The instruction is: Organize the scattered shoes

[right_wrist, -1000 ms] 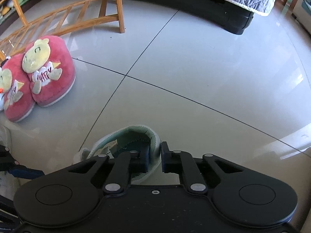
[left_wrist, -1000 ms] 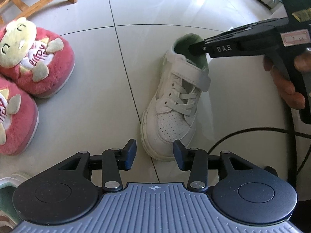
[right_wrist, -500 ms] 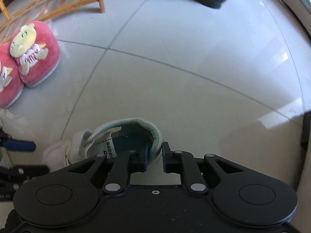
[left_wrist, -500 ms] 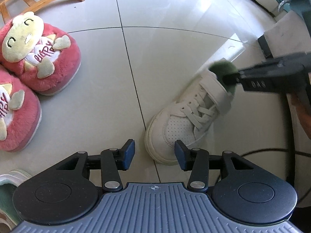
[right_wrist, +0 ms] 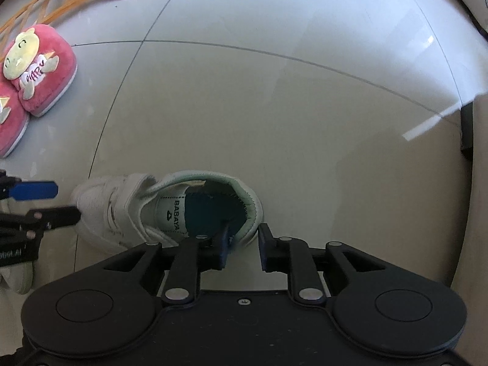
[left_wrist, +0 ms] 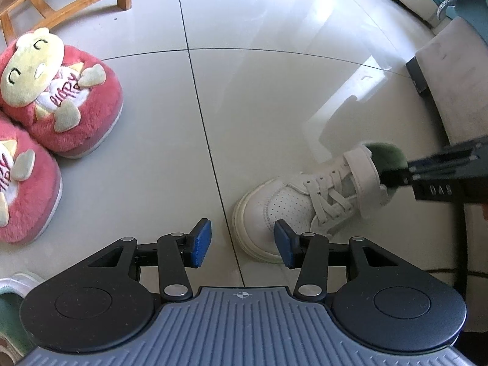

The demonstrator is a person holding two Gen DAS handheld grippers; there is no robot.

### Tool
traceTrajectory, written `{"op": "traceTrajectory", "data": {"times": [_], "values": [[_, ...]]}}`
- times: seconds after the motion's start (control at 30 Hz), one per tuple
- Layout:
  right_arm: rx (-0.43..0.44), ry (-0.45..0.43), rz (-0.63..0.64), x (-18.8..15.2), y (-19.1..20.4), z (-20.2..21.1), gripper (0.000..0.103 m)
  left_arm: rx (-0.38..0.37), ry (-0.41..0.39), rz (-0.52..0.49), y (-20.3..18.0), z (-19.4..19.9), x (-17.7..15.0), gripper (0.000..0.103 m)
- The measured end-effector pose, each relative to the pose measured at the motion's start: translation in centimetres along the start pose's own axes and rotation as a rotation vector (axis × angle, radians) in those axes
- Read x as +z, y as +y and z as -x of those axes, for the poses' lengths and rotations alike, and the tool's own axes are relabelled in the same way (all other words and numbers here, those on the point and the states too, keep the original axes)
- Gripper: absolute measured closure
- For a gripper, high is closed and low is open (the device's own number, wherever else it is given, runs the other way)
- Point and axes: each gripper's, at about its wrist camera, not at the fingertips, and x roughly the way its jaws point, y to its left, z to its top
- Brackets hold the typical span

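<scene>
Right gripper is clamped on the white sneaker's heel collar. Left gripper hangs wide open, empty, by the toe, w/ pink slippers nearby.

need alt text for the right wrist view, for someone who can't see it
The right gripper pinches the heel collar of a white sneaker lying on a grey tiled floor, one finger inside its green lining. Two pink plush slippers sit far left, and the left gripper reaches toward the toe.
</scene>
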Motion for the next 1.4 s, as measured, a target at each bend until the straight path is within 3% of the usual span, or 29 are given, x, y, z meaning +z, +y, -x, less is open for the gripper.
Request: {"op": "traceTrajectory", "data": {"times": [0.43,0.67,0.8,1.17,1.23,1.4], "values": [[0.054,0.038,-0.103,-1.4,-1.6,1.1,0.070,0.002,-0.022,-0.006,-0.8,-0.9,1.5,0.056],[0.019,-0.041,-0.060,-2.0,-2.9,3.3,0.068,-0.005,-0.012,-0.007,-0.8,0.1,0.7,0.056],[0.026,-0.066,-0.009,-1.8,-3.0,3.2,0.076,-0.023,0.010,0.000,-1.0,0.1,0.2,0.056],[0.054,-0.087,0.126,-1.4,-2.1,2.1,0.084,-0.060,0.048,0.012,-1.8,-1.0,-0.1,0.056],[0.054,-0.088,0.152,-1.1,-1.7,1.7,0.090,-0.058,0.045,0.012,-1.8,-1.0,0.0,0.057],[0.036,-0.088,0.174,-1.1,-1.4,1.7,0.090,-0.052,0.028,0.002,-1.9,-1.3,0.7,0.060]]}}
